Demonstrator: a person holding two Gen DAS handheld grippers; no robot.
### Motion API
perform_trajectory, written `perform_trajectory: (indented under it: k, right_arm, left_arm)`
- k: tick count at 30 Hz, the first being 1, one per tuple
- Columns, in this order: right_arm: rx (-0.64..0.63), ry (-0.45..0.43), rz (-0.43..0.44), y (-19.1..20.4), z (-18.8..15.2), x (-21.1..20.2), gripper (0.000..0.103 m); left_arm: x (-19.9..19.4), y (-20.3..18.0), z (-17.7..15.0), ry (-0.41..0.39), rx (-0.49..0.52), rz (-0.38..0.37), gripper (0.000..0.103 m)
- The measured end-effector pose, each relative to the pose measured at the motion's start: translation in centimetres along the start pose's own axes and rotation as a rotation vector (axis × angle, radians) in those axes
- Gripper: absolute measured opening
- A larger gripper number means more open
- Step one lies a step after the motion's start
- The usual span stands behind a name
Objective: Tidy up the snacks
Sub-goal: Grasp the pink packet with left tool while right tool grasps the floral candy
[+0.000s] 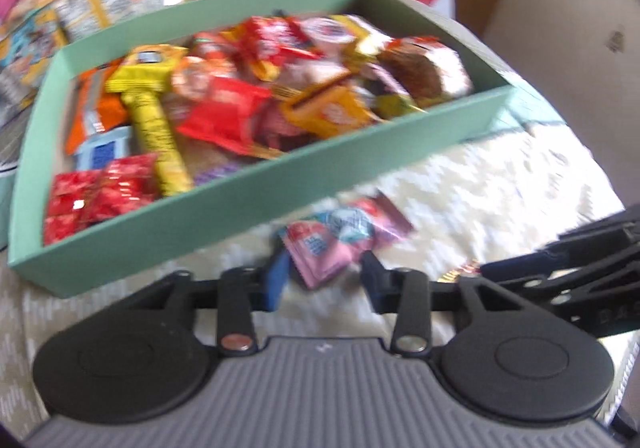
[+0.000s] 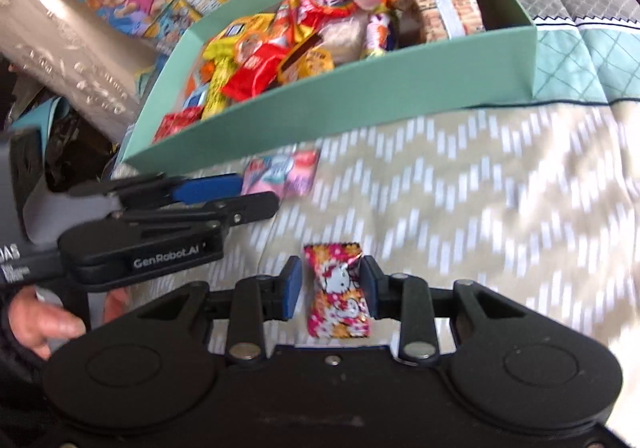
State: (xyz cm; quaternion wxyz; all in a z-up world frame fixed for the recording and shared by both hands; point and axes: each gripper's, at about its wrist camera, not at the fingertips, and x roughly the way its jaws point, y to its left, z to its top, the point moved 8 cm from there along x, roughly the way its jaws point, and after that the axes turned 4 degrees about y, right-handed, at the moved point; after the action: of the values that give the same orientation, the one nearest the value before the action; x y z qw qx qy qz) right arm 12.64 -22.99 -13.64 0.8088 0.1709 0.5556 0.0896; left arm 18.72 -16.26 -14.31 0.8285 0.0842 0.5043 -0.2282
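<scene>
A: Well, your left hand-held gripper point(image 1: 324, 272) has its jaws around the pink crinkly packet point(image 1: 340, 236) on the chevron bedspread point(image 2: 480, 207), just beside the green cardboard box point(image 2: 360, 87) of mixed snacks.

B: And your right hand-held gripper point(image 2: 330, 290) pinches the glossy cartoon-cat candy wrapper point(image 2: 336, 292); nothing blocks either.

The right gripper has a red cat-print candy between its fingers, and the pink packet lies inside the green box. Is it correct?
Not fully. The right wrist view shows the pink packet lying on the cloth before the green box, not inside.
</scene>
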Motion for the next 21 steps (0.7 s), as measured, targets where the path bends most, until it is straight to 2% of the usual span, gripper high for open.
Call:
perform_trajectory:
  k: [3,7,11,12,13,18,21]
  right_arm:
    - [-0.03,-0.024,-0.031,0.3,-0.3,-0.1,0.031]
    - [-0.075,-0.073,-0.092,1.5,-0.6,0.3,0.034]
    - [-0.191,-0.107,-0.184,2.3,-1.6,0.3,0.03]
    - [-0.209,-0.113,-0.211,2.3,-1.8,0.2,0.022]
    - [-0.211,-0.12,-0.221,2.2,-1.9,0.0,0.021]
    - [-0.08,-0.174,-0.219,-1.2,-1.9,-1.9,0.02]
    - [-0.003,-0.203,-0.188,-2.8,-2.1,-2.6,0.02]
  left_arm:
    - [-0.3,-0.8,-0.7,0.022,0.025,-0.026,0.03]
    - [-0.9,-0.1,-1.3,0.034,-0.016,-0.032,0.03]
    - [-1.3,1.3,-1.0,0.017,-0.041,0.027,0.038]
    - [-1.3,1.3,-0.8,0.012,-0.039,0.034,0.043]
    - [-1.4,1.2,-0.6,0.005,-0.032,0.038,0.048]
    - [-0.3,-1.6,1.1,-0.022,0.085,0.064,0.06]
    - [1.3,-3.3,1.5,-0.011,0.163,0.085,0.059]
